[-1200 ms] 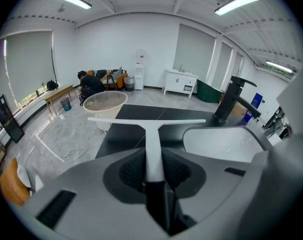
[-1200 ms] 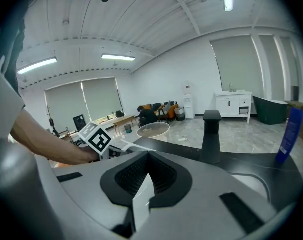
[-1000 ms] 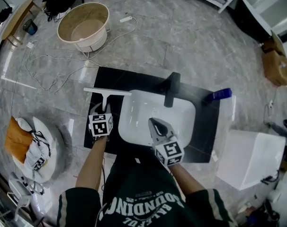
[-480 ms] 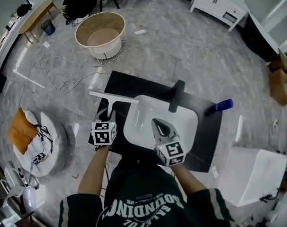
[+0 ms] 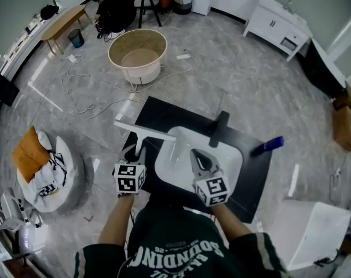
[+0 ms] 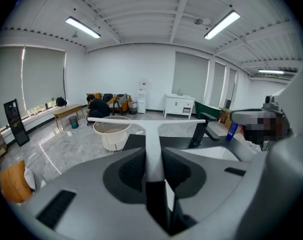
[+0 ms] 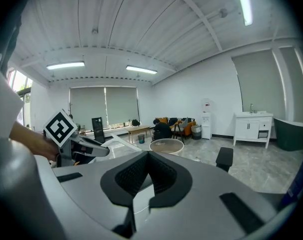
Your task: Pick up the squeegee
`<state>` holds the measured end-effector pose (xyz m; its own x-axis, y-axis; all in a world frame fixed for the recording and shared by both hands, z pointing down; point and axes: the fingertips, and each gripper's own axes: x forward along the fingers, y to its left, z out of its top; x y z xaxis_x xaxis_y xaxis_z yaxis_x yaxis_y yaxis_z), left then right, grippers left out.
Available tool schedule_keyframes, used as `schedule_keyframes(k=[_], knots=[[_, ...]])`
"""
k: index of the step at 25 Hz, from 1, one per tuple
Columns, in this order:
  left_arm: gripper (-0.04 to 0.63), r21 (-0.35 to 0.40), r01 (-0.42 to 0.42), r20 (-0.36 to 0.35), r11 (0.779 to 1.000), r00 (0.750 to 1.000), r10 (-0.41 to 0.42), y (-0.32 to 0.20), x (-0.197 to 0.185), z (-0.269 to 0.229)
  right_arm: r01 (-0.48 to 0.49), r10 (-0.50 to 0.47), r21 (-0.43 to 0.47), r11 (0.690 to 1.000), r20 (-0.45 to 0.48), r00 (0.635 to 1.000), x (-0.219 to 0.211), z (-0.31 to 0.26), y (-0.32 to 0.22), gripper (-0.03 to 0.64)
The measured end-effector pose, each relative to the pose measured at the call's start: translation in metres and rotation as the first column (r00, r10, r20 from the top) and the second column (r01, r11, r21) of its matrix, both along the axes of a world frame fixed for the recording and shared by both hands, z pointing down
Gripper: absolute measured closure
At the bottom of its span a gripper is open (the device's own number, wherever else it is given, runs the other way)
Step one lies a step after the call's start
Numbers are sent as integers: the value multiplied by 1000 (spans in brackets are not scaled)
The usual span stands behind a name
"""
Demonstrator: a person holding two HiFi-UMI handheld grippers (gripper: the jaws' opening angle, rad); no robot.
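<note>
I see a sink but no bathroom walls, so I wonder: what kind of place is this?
Probably a big studio or test room, not a real bathroom: the sink sits in a lone black counter on open floor, loose cables trail about, and a round tub stands beyond.

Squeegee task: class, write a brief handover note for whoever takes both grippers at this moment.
Left gripper: shut on the squeegee handle, blade crosswise ahead of it.
Right gripper: shut, empty, above the white sink.
Done: squeegee gripped, and it looks clear of the black counter.
Left: little; perhaps just confirm the lift.
</note>
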<state>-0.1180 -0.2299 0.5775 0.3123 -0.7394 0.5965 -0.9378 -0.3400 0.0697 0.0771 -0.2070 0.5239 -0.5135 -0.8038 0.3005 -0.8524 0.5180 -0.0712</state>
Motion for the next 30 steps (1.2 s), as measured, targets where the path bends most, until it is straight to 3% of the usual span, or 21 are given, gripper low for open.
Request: schedule_keyframes(k=[14,30], knots=[[517,44,13,-17,999,1000,-12,20,2,-19,21,-20,38,999,-5,1000,2,-6,5,617],[517,21,2,-21,1000,1000,-1,20,6,-12,13,-13,34,999,-5,1000,2,-4,3,617]])
